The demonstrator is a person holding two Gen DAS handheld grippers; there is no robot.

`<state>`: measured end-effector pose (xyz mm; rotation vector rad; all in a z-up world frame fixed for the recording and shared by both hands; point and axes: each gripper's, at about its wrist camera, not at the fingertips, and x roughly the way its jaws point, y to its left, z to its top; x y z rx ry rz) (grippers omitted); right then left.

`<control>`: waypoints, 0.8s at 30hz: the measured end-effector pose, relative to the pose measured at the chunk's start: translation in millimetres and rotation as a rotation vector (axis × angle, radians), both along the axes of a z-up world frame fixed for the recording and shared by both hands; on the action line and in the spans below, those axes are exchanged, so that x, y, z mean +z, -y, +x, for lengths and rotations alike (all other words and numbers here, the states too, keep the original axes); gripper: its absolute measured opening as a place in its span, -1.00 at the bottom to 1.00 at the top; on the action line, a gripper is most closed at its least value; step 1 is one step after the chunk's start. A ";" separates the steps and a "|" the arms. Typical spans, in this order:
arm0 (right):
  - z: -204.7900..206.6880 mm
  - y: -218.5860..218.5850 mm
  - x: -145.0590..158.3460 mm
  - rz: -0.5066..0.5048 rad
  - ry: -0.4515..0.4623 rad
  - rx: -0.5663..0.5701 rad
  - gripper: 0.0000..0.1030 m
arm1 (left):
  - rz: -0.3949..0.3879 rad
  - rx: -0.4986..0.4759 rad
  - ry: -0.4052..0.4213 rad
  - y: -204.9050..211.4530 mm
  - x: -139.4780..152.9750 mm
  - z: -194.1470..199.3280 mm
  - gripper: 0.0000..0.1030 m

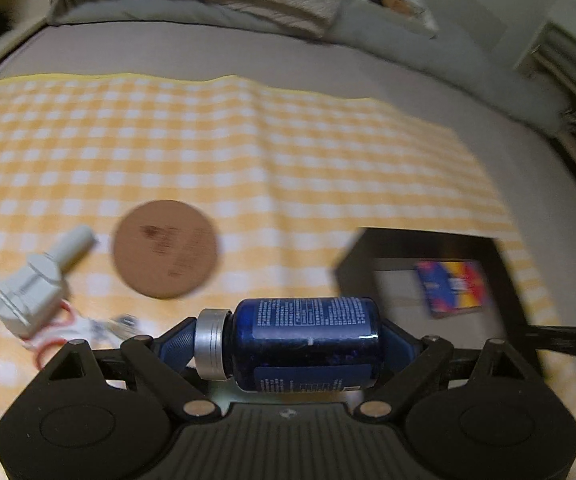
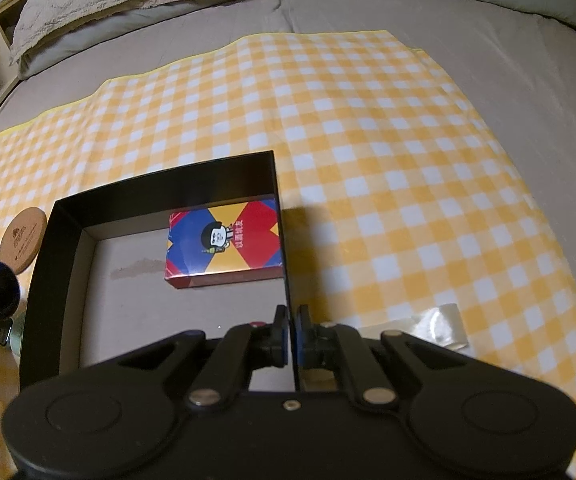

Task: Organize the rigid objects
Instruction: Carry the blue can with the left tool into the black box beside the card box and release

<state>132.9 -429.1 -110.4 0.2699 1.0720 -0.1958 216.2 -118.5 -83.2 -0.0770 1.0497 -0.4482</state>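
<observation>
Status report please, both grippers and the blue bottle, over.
Left gripper shut on blue bottle, held sideways, lifted off the checked cloth. Right gripper shut on black box wall. Card pack already inside. Nothing in the way.

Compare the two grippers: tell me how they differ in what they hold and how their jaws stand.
The left gripper is clamped lengthwise on a blue bottle, jaws wide apart; the right gripper pinches the thin right wall of the black box, jaws nearly together. The bottle is carried off the cloth; the box rests on it. Both are black with blue pads.
</observation>
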 end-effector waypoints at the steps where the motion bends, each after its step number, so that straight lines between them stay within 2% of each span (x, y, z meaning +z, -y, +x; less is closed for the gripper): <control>1: 0.0 0.4 -0.4 0.001 0.000 0.000 -0.92 | -0.029 -0.005 -0.006 4.3 4.3 -4.9 0.79; 5: -0.7 0.0 -1.2 0.003 -0.001 0.002 -0.92 | -0.132 -0.024 -0.058 26.6 17.8 -19.6 0.79; 11: -0.7 0.4 -1.1 0.005 -0.005 0.003 -0.92 | -0.196 -0.029 -0.125 78.4 15.3 -27.6 0.79; 16: -1.8 2.3 -1.2 0.015 0.002 0.019 -0.88 | -0.187 0.026 -0.195 118.4 -6.6 -22.4 0.79; 18: -2.8 3.1 -0.9 0.029 0.006 0.043 -0.74 | -0.166 0.044 -0.208 130.2 -15.5 -20.7 0.79; 19: -4.0 4.4 -0.5 0.040 0.000 0.046 -0.55 | -0.156 0.048 -0.213 134.3 -19.2 -20.0 0.79; 20: -5.3 4.8 0.5 0.043 -0.004 0.047 -0.52 | -0.147 0.053 -0.218 137.3 -22.5 -18.8 0.79; 22: -9.1 4.1 2.6 0.033 -0.003 0.065 -0.52 | -0.128 0.062 -0.226 143.3 -28.1 -17.5 0.79; 24: -12.4 3.1 0.2 0.023 -0.048 0.081 -0.52 | -0.113 0.061 -0.226 150.9 -32.5 -17.7 0.79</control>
